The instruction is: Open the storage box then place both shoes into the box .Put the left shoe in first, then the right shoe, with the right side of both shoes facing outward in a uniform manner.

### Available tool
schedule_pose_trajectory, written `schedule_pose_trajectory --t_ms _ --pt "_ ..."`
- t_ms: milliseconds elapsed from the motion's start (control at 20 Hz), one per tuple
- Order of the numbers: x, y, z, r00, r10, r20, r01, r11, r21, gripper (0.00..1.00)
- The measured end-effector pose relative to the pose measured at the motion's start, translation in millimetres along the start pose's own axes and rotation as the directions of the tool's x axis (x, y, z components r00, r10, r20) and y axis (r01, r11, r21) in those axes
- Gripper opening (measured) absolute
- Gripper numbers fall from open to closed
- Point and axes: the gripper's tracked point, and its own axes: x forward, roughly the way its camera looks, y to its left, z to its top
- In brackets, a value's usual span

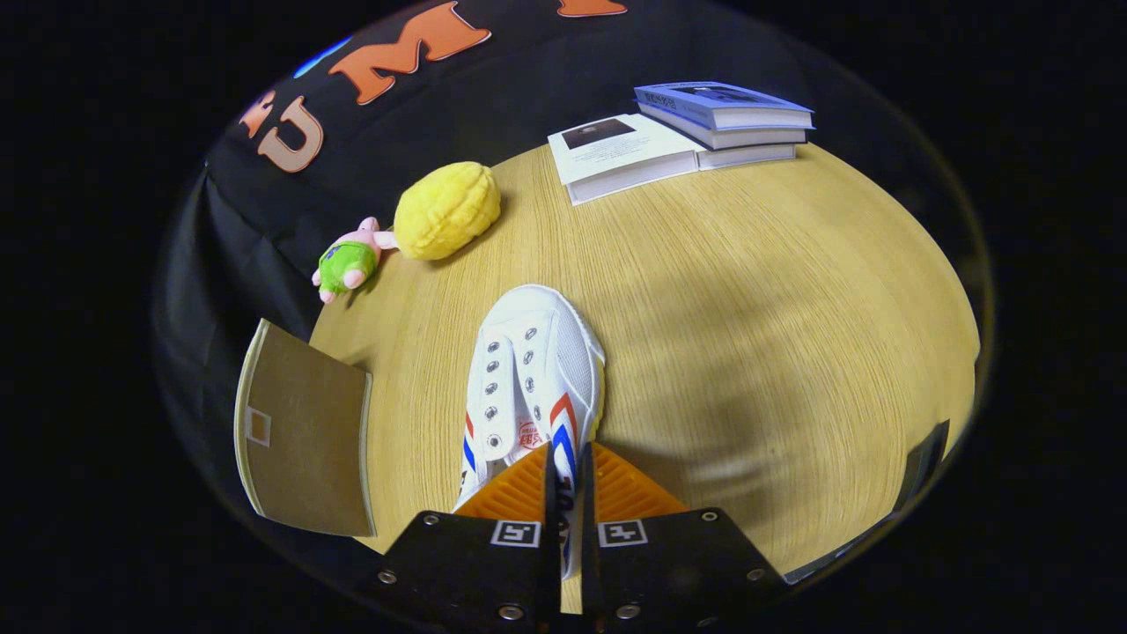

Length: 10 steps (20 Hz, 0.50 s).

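Note:
A white canvas shoe (pixel 534 370) with red and blue side stripes and no laces lies toe-away on the wooden table (pixel 775 335), just ahead of my fingers. My gripper (pixel 568 475) is shut on the shoe's rear side wall, with a thin strip of the white upper pinched between the two fingers. The shoe hangs slightly tilted from the fingers, its toe pointing toward the far side of the table. To the left of the shoe a brown flat panel (pixel 304 436) with a small square mark stands tilted at the table's edge; it looks like the storage box's lid or flap.
A yellow plush toy (pixel 446 211) and a small pink and green plush figure (pixel 346 261) lie at the table's far left. Three books (pixel 682 136) are stacked at the far side. A dark object (pixel 924 462) sits at the table's right edge.

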Motion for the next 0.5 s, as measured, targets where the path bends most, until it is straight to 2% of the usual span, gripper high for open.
schedule_pose_trajectory --t_ms 500 --pt "-43.5 93.2 36.5 0.991 0.112 0.077 -0.102 0.987 -0.120 0.09"
